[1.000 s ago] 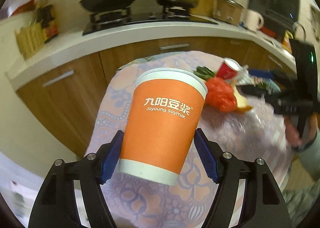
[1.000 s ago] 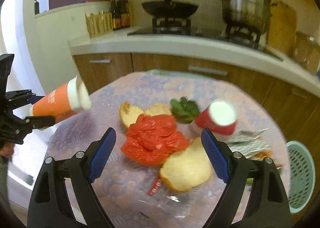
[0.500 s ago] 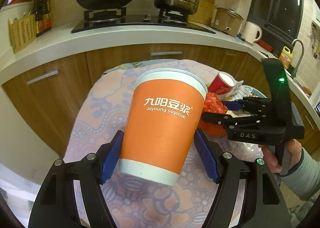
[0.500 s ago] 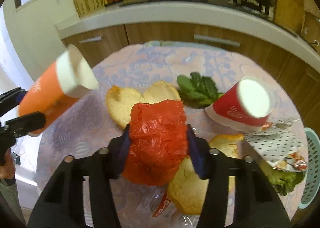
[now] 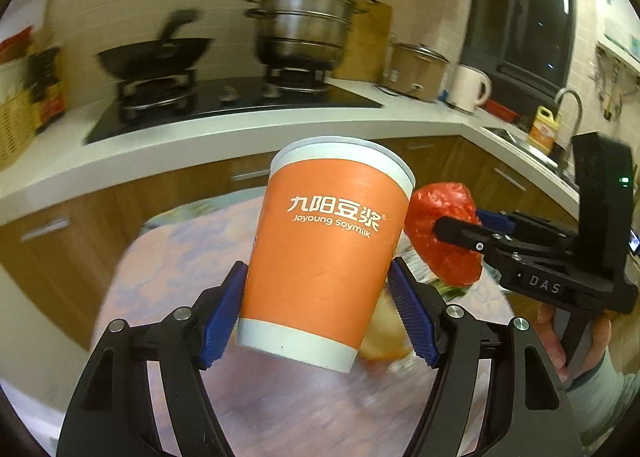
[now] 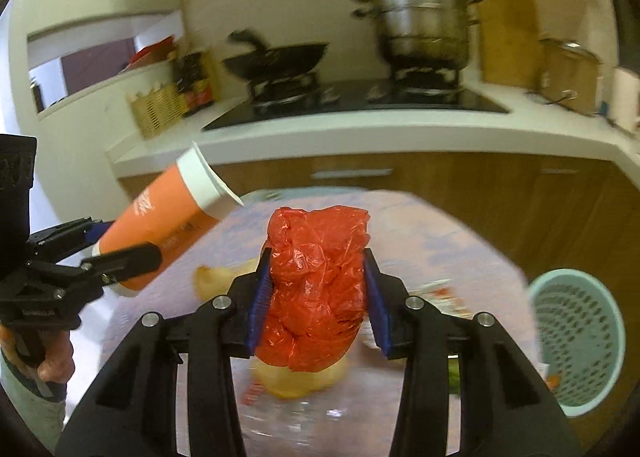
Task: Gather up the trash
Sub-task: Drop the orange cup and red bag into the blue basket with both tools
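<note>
My left gripper (image 5: pixel 320 309) is shut on an orange paper soymilk cup (image 5: pixel 324 241) and holds it tilted above the table. The cup also shows at the left of the right wrist view (image 6: pixel 168 225). My right gripper (image 6: pixel 318 305) is shut on a crumpled red plastic bag (image 6: pixel 316 289), lifted off the table. The bag shows in the left wrist view (image 5: pixel 444 233) to the right of the cup, between the right gripper's fingers (image 5: pixel 460 231). Bread pieces (image 6: pixel 296 379) lie on the table under the bag.
A round table with a patterned purple cloth (image 6: pixel 440 241) lies below both grippers. A pale green perforated basket (image 6: pixel 576 337) stands at its right. Wrappers (image 6: pixel 444 293) lie near it. Behind is a counter (image 5: pixel 240 129) with a wok (image 5: pixel 156 53) and steel pots (image 5: pixel 304 29).
My right gripper has closed on the red bag and lifted it off the table. My left gripper has raised the cup; both views now look higher at the stove.
</note>
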Action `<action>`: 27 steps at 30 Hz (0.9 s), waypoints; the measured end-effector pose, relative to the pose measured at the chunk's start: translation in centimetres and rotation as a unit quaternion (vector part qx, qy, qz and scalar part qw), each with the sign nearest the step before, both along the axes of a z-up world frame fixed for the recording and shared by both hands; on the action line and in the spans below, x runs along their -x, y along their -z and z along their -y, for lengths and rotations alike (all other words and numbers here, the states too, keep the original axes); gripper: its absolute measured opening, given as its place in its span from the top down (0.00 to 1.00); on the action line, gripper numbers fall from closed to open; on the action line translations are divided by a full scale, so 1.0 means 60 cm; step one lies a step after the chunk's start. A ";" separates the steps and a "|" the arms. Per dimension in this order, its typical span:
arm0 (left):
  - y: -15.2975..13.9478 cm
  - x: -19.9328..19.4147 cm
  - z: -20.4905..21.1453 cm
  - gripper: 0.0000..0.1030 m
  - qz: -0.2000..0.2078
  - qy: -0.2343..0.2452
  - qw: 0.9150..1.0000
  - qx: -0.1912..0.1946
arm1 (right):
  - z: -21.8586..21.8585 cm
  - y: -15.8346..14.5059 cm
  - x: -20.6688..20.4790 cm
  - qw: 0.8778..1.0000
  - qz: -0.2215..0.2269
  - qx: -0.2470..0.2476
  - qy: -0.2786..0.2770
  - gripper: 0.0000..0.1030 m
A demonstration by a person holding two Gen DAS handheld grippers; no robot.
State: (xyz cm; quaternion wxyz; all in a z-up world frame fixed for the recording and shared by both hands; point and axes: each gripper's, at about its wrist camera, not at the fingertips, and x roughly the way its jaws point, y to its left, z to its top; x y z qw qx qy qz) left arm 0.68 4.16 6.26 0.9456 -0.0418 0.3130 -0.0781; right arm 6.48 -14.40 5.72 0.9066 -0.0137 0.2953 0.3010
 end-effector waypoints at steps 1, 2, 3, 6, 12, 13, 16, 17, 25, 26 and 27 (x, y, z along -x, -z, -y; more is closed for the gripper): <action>-0.001 -0.019 0.030 0.33 -0.004 0.009 1.000 -0.005 | 0.024 -0.004 -0.004 1.000 0.005 -0.001 0.014 0.62; -0.001 -0.031 0.049 0.33 -0.005 0.015 1.000 -0.008 | 0.047 -0.007 -0.009 1.000 0.009 -0.002 0.028 0.62; -0.001 -0.046 0.073 0.33 -0.006 0.024 1.000 -0.010 | 0.072 -0.009 -0.015 0.999 0.010 -0.003 0.043 0.62; 0.001 -0.081 0.129 0.33 -0.011 0.044 0.999 -0.010 | 0.146 -0.007 -0.033 0.996 0.011 -0.006 0.085 0.62; 0.021 -0.168 0.265 0.33 -0.036 0.074 0.996 -0.016 | 0.291 0.013 -0.071 0.986 -0.004 -0.014 0.168 0.62; 0.027 -0.179 0.283 0.33 -0.039 0.080 0.996 -0.016 | 0.314 0.019 -0.075 0.984 -0.009 -0.016 0.178 0.62; 0.048 -0.214 0.343 0.33 -0.054 0.092 0.994 -0.019 | 0.369 0.040 -0.092 0.978 -0.021 -0.016 0.208 0.62; 0.058 -0.228 0.363 0.33 -0.063 0.095 0.993 -0.018 | 0.382 0.046 -0.097 0.976 -0.025 -0.016 0.214 0.62; 0.133 -0.303 0.471 0.33 -0.098 0.111 0.989 -0.013 | 0.460 0.117 -0.145 0.965 -0.065 -0.008 0.255 0.62; 0.141 -0.309 0.483 0.33 -0.101 0.115 0.988 -0.013 | 0.466 0.123 -0.150 0.964 -0.069 -0.005 0.258 0.62; 0.151 -0.315 0.497 0.33 -0.105 0.119 0.987 -0.016 | 0.474 0.131 -0.151 0.962 -0.074 -0.003 0.261 0.62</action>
